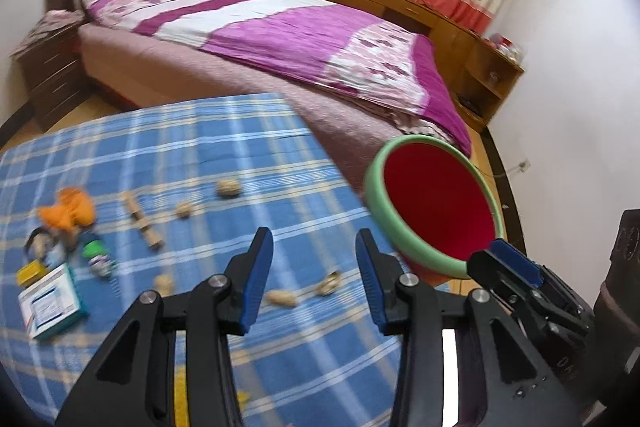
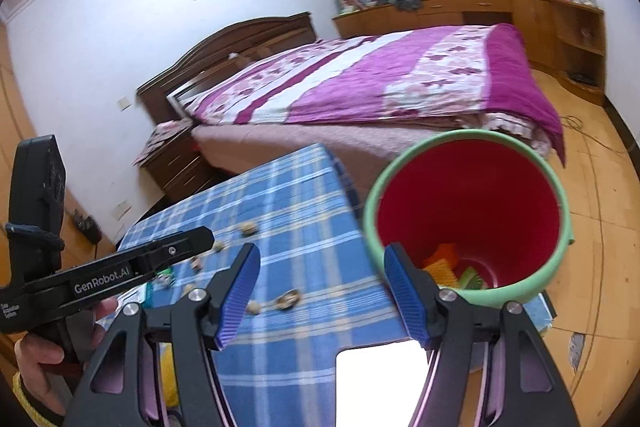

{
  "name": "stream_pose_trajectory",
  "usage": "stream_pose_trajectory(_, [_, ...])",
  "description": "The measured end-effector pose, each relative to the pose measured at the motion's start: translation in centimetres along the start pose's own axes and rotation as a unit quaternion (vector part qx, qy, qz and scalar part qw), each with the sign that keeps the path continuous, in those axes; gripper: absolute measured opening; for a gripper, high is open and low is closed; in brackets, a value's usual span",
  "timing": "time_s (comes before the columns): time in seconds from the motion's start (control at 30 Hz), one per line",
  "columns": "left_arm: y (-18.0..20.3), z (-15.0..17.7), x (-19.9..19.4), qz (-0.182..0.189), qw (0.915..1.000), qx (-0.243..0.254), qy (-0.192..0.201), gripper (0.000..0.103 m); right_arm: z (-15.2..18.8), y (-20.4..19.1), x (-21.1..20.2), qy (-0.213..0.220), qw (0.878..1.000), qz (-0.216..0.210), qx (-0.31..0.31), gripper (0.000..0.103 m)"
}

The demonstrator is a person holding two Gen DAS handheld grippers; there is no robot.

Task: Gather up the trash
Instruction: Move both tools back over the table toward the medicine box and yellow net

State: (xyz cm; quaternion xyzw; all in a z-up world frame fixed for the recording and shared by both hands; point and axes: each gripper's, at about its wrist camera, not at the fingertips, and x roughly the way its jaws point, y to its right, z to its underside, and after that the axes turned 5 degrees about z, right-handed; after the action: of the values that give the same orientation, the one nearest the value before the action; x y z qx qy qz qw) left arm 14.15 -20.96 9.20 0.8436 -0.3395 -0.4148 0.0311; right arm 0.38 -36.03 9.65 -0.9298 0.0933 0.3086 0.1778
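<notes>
Starting at the left tongs (image 1: 314,277): the jaws stand apart with nothing between them, above the near part of the table (image 1: 280,155). A peanut (image 1: 281,297) and a broken shell (image 1: 329,283) lie just beyond the fingertips, toward the near right edge.

The right tongs (image 2: 322,291) also show a wide gap between the blue pads. The right pad sits against the near rim of the bin (image 2: 468,219). Whether it presses on the rim cannot be told; the left pad is clear of it, so no clamp is evident.

The bin hangs tilted off the right edge of the table, mouth toward the cameras. Orange and green scraps (image 2: 448,265) already rest at its bottom, so collection is judged partly done.

Remaining on the table:
- a walnut (image 1: 228,187) and a further nut (image 1: 184,209) toward the middle;
- long peanut shells (image 1: 143,227) left of those;
- an orange wrapper (image 1: 68,213), a small bottle (image 1: 97,259) and a box (image 1: 52,301) near the left edge.

Most pieces are judged still to be gathered.
</notes>
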Motion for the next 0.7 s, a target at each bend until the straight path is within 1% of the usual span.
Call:
stream_pose_trajectory(0.13, [-2.8,1.0,-1.9,-0.019,0.9995,-0.024,0.008,0.043,0.7,-2.2,0.2,-0.012,1.0,-0.019,-0.017,0.067])
stream_pose_trajectory(0.37, [-8.3,2.6,-4.8,-0.055,0.9958,-0.07,0.021,0.043,2.2,-4.9,1.1,-0.041,0.998,-0.041,-0.036,0.067])
stream_pose_trajectory(0.53, [-12.2,4.1,-6.1,-0.084,0.9916,-0.096,0.023,0.043,3.4,-6.5,2.0,-0.062,0.996,-0.049,-0.05,0.067])
stream_pose_trajectory(0.7, [-16.3,5.4,-7.0,-0.115,0.9849,-0.127,0.025,0.043,4.4,-7.9,2.5,-0.078,0.993,-0.055,-0.064,0.067])
